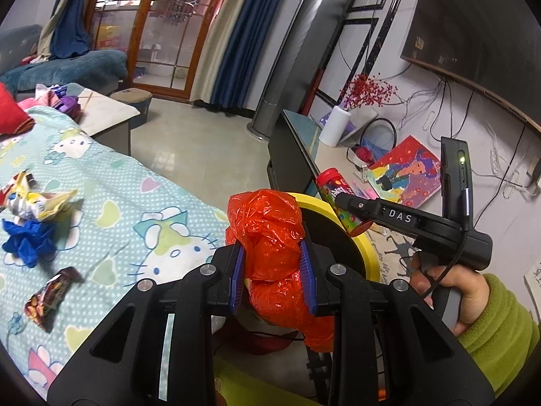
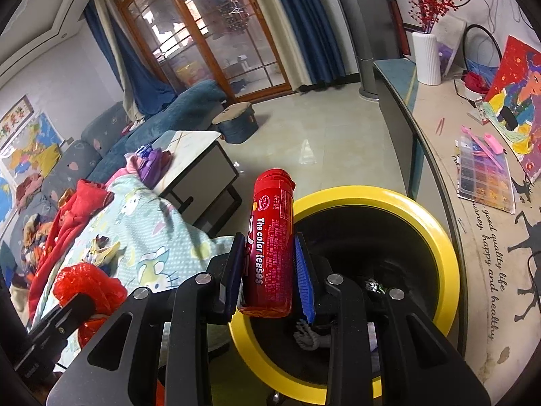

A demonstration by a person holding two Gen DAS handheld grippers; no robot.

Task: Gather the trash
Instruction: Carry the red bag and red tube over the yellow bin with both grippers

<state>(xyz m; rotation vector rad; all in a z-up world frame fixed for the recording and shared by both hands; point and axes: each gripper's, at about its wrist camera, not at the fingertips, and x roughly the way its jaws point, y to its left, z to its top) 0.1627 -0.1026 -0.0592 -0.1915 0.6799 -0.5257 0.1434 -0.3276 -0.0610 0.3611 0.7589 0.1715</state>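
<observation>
While the blue pads [image 1: 306, 264] of the left gripper [image 1: 273, 272] press in on both sides of a crumpled orange bag [image 1: 267, 237], the bag puffs out above and below them, so this gripper is closed tight on it. It hangs near the edge of a yellow bin [image 1: 363, 247], and the bin shows just behind the bag. In the right wrist view, the right gripper [image 2: 268, 272] is closed on a red candy tube [image 2: 272, 243], with one blue pad [image 2: 302, 274] flat on each side of it. The tube stands almost upright with its cap on top, and it sits over the near left rim of the same yellow bin [image 2: 439, 237]. The bin is black inside, and a few small bits lie at the bottom, but they are too dark to name. A hand [image 1: 453, 287] in a green sleeve [image 1: 500, 331] holds the right gripper's handle. To the left is a bed cover [image 1: 111, 176] with cartoon cats on it. On it lie more trash: a yellow and white wrapper [image 1: 33, 199], a blue crumpled thing [image 1: 28, 242] just below that, and a dark snack packet [image 1: 47, 296] nearer the camera. A white vase [image 2: 426, 57] with red berries stands on the long counter [image 2: 436, 142] to the right of the bin
</observation>
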